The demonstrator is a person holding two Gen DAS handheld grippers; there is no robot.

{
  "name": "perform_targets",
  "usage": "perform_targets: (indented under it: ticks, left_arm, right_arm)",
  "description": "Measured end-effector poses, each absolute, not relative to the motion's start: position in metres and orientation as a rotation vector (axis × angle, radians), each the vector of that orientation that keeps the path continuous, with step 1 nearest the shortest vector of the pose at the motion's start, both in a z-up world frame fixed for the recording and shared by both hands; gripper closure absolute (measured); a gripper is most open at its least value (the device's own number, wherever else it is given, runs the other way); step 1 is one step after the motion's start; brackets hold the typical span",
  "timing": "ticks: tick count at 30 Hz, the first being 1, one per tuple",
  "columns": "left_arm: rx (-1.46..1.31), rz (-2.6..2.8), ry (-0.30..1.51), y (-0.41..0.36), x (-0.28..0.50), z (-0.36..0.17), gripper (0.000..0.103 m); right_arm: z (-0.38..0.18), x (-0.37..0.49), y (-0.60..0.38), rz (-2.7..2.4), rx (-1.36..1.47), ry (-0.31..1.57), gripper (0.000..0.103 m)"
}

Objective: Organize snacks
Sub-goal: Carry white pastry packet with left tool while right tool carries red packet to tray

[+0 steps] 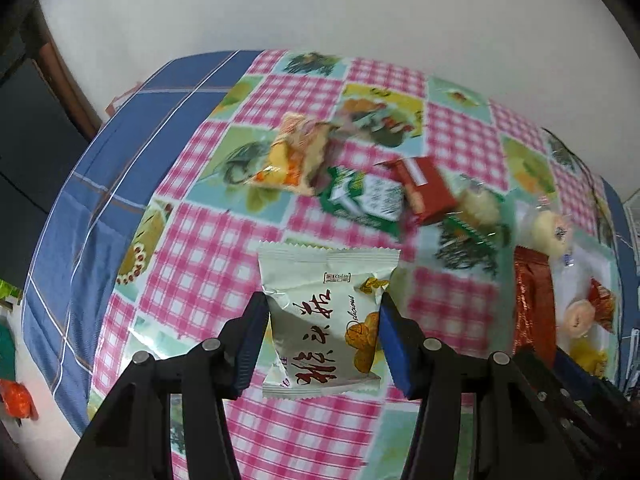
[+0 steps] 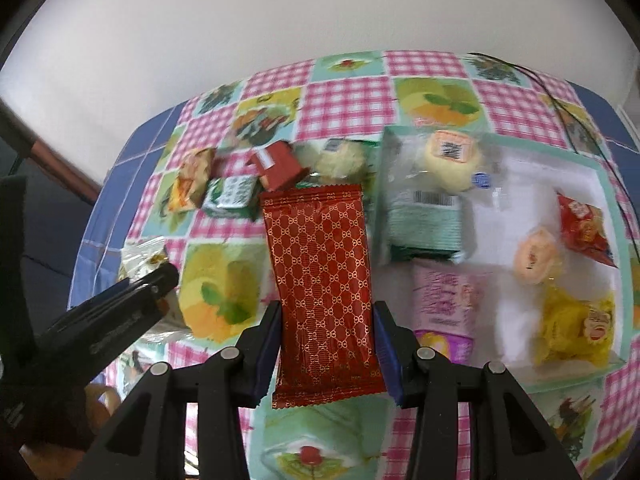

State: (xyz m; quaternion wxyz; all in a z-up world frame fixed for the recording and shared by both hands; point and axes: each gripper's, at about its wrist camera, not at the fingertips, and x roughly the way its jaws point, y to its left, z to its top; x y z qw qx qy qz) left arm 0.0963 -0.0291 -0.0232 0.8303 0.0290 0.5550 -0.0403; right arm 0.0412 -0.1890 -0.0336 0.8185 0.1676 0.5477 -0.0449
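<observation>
My left gripper [image 1: 322,326] is shut on a white snack packet with red writing [image 1: 324,320], which hangs above the checked tablecloth [image 1: 200,248]. My right gripper [image 2: 326,340] is shut on a long dark-red patterned packet [image 2: 322,280], also lifted off the cloth. That red packet [image 1: 534,304] shows at the right of the left wrist view, and the left gripper [image 2: 120,300] with its white packet [image 2: 140,258] shows at the left of the right wrist view. A white tray [image 2: 520,168] on the right holds several snacks.
A loose cluster lies on the cloth behind: an orange packet [image 1: 294,156], a green packet [image 1: 364,198], a small red box [image 1: 424,186] and a pale round cake [image 1: 478,206]. A black cable [image 2: 568,116] runs past the tray. The table ends at a blue cloth border [image 1: 100,168].
</observation>
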Motion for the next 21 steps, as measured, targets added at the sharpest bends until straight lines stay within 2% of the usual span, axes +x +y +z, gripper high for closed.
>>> perform_targets:
  ticks: [21]
  left_arm:
    - [0.324,-0.36,1.101,-0.204,0.069,-0.005,0.047]
  right_arm:
    - [-0.039,0.012,-0.323,-0.382,0.512,1.121,0.056]
